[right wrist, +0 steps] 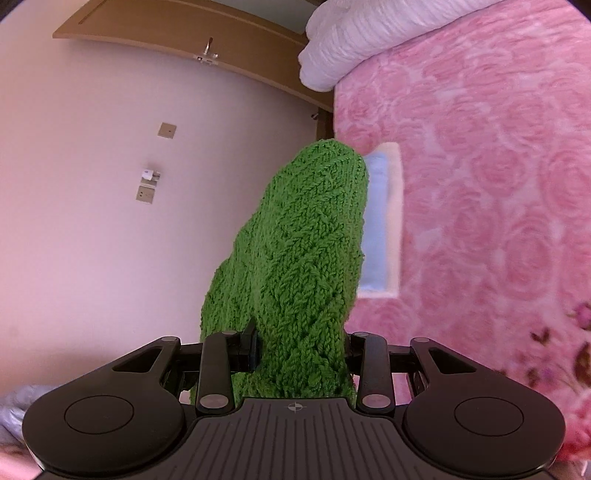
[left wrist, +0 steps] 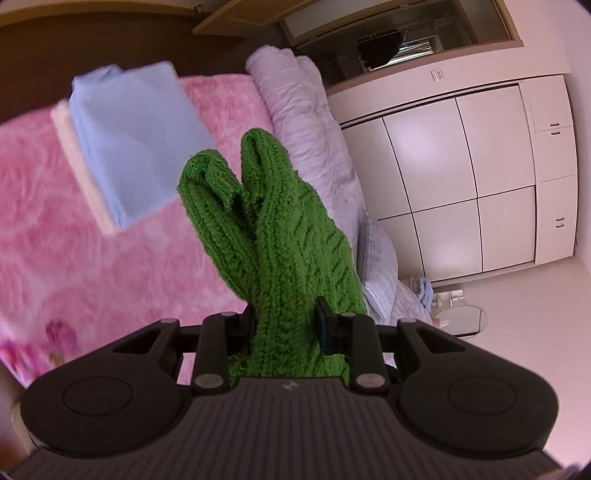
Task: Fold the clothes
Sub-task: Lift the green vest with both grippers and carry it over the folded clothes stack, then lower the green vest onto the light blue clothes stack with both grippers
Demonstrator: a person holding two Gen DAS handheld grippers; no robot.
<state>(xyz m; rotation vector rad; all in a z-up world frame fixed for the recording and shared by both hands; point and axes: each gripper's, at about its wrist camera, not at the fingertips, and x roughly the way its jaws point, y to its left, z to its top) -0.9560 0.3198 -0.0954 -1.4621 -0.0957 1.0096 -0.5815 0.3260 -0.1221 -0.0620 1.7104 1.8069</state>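
A green knitted garment (left wrist: 280,236) is held up in the air above a pink fluffy bedspread (left wrist: 55,206). My left gripper (left wrist: 286,325) is shut on one part of it, and the knit bunches up in front of the camera. My right gripper (right wrist: 301,345) is shut on another part of the same green knit (right wrist: 299,251), which hangs in front of the lens and hides the fingertips. A folded light blue cloth (left wrist: 136,144) on a white one lies on the bedspread beyond; it also shows in the right wrist view (right wrist: 380,221).
A rolled lilac quilt (left wrist: 306,122) and a pillow (left wrist: 380,266) lie along the bed's far side. White wardrobe doors (left wrist: 461,177) stand beyond. In the right wrist view there are a bare wall (right wrist: 92,221), a wooden door (right wrist: 177,33) and the pink bedspread (right wrist: 480,184).
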